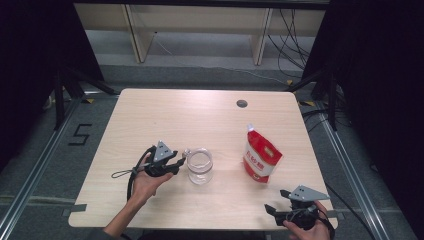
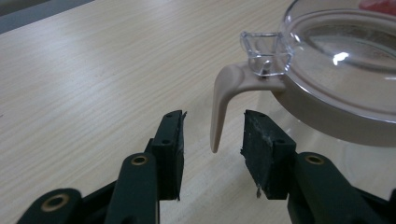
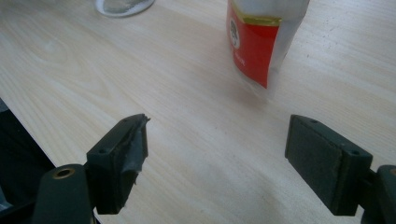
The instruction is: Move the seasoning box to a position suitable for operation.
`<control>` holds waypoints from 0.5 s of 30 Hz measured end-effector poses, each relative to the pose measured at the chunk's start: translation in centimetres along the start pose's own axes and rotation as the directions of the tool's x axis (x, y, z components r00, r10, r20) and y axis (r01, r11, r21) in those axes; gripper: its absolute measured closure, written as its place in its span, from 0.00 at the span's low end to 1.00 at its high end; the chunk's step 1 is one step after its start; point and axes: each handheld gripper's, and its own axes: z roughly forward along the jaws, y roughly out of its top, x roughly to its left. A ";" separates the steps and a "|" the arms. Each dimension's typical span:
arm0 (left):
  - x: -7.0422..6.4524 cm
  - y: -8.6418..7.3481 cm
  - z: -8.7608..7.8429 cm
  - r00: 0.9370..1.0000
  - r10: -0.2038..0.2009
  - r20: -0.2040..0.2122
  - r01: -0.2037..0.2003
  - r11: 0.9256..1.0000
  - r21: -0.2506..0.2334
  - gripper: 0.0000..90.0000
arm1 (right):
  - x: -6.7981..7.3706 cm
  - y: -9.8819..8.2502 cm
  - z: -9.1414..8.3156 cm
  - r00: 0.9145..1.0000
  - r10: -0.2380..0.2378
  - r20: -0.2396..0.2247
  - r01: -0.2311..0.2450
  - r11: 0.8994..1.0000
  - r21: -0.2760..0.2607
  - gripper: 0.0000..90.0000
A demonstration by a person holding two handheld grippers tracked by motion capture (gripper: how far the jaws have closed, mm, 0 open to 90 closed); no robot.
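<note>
Now the light wooden bench carries a red pouch toward its right and a clear glass jug at centre, whose beige handle hangs untouched between the left tool's part-closed jaws, ready for gripping, while the right tool waits wide apart.

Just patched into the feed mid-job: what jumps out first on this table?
The clear glass jar near the table's middle draws the eye, with the left gripper right at its side; in the left gripper view its beige clasp lever hangs between the two jaws, not yet pinched. To the right stands a red-and-white pouch, slightly tilted. The right gripper waits open at the near right edge of the table.
</note>
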 end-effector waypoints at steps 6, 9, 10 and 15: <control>0.3 0.0 1.0 1.000 0.012 0.001 -0.012 1.000 -0.007 0.71 | 0.0 0.0 0.1 1.000 0.001 -0.010 -0.001 1.000 0.001 0.25; 0.3 0.1 1.3 1.000 0.015 0.004 -0.015 1.000 -0.021 0.72 | 0.0 0.0 0.1 1.000 0.002 -0.010 -0.002 1.000 0.002 0.25; 0.3 0.2 1.3 1.000 0.017 -0.003 -0.017 0.999 -0.035 0.73 | 0.0 0.0 0.1 1.000 0.002 -0.009 -0.002 1.000 0.002 0.25; 0.0 0.5 1.8 0.999 0.037 0.012 -0.037 0.999 -0.034 0.78 | 0.1 0.0 0.1 1.000 -0.013 0.005 0.013 1.000 0.005 0.25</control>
